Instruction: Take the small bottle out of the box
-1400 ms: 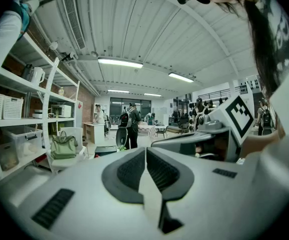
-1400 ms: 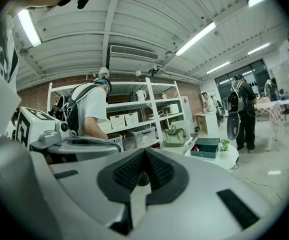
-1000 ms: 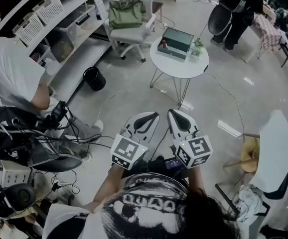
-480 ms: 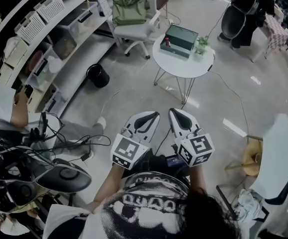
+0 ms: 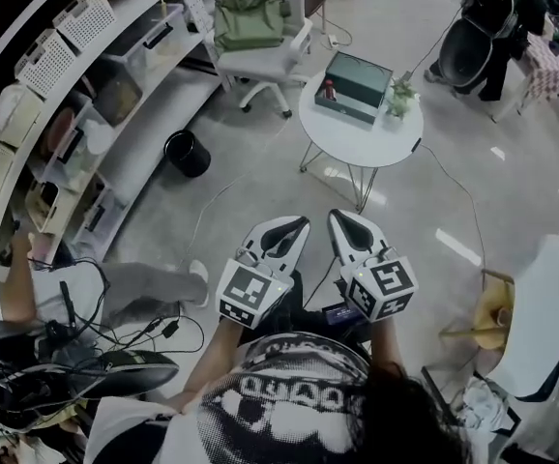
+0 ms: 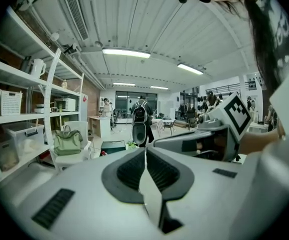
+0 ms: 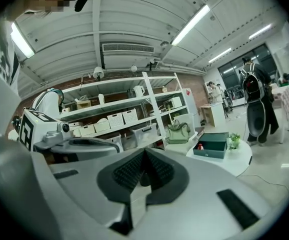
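Observation:
A dark green box (image 5: 359,85) lies on a round white table (image 5: 357,135) a few steps ahead. A small red-capped bottle (image 5: 329,89) stands at the box's left end. The same box (image 7: 215,144) and bottle (image 7: 200,146) show in the right gripper view, and the box (image 6: 113,146) shows far off in the left gripper view. My left gripper (image 5: 299,223) and right gripper (image 5: 336,217) are held side by side close to my body, well short of the table. Both are shut with nothing between the jaws.
A white chair with a green bag (image 5: 249,17) stands left of the table. Long white shelves (image 5: 76,95) run along the left wall, with a black bin (image 5: 185,152) below. A person crouches at left among cables (image 5: 76,356). A person with a backpack (image 5: 487,27) stands at far right.
The view has moved forward and turned a little: the table and box sit slightly lower right in the picture. The crouching person at left has slid down and out toward the edge. Both grippers stay shut.

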The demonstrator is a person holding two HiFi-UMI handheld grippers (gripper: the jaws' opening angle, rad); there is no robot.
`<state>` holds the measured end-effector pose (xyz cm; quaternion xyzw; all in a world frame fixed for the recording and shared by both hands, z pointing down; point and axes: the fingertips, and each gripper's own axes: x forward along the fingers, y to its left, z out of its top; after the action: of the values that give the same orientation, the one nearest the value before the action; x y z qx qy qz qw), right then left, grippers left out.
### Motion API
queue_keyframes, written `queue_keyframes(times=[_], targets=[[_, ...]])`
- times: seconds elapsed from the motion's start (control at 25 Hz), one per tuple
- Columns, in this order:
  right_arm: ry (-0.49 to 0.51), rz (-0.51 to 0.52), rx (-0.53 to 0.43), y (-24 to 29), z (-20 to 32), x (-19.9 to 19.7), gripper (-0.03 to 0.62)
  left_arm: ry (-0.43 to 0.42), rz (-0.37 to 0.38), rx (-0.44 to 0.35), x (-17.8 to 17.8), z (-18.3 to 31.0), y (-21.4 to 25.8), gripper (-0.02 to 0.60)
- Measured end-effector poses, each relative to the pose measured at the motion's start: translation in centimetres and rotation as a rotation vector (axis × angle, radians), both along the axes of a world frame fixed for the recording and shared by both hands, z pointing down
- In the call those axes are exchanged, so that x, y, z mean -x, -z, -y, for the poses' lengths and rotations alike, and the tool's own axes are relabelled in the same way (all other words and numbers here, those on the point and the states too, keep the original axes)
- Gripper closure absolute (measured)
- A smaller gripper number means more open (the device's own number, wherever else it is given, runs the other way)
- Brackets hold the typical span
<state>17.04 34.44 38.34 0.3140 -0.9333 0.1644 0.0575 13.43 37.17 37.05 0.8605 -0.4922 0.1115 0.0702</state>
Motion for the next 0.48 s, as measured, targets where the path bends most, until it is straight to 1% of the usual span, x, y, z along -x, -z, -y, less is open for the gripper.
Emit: queue_keyframes(times=[0.16,0.32,0.48], targets=[[-0.027,-0.027,0.006,-0.2,4.6,2.3,0.597,-0.037,-0.001,-0.007,2.2,5.3,0.1,0.563],[-0.069,-0.014,0.030,0.1,9.2,4.7,0.597,-0.093,-0.005,-0.022,4.6,10.2,1.0,0.563],[-0.089,-0.020,0.044,0.0,13.4,7.6,0.597,-0.118,-0.007,-0.018,7.3,14.5,0.9,0.563]])
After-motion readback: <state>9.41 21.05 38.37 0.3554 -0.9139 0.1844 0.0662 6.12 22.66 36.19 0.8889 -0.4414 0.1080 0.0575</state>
